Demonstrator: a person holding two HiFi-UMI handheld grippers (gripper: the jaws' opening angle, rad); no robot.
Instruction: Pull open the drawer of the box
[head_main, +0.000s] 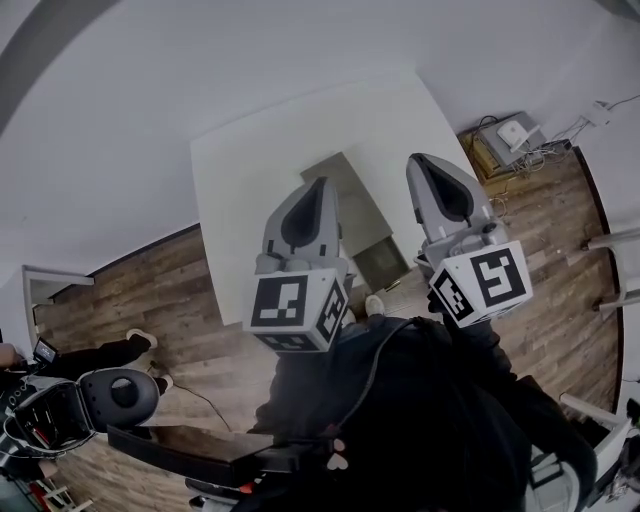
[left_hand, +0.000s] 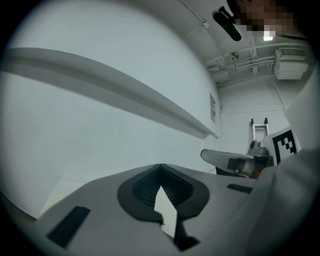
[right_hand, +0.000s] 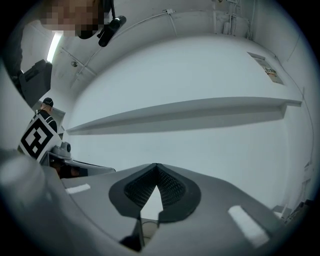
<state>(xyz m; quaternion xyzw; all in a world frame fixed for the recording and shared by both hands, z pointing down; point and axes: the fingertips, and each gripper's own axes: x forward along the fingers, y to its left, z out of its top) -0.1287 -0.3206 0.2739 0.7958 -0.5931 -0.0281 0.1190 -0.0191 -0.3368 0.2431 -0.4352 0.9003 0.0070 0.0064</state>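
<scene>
Dim, cool, flat light thru-out. Ceiling strip lamp (right_hand: 52, 46) glows upper left in right gripper view. Soft shadow under wall ledge (right_hand: 200, 111). Heavy fisheye bend w/ dark vignette at edges; near foreground blurry.

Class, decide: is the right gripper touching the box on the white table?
Apart. The right gripper view shows the right gripper shut on nothing, only wall ahead; the box is not in it.

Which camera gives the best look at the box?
The head view: it looks down on the box on the white table. Both gripper views face a wall and show none of it.
</scene>
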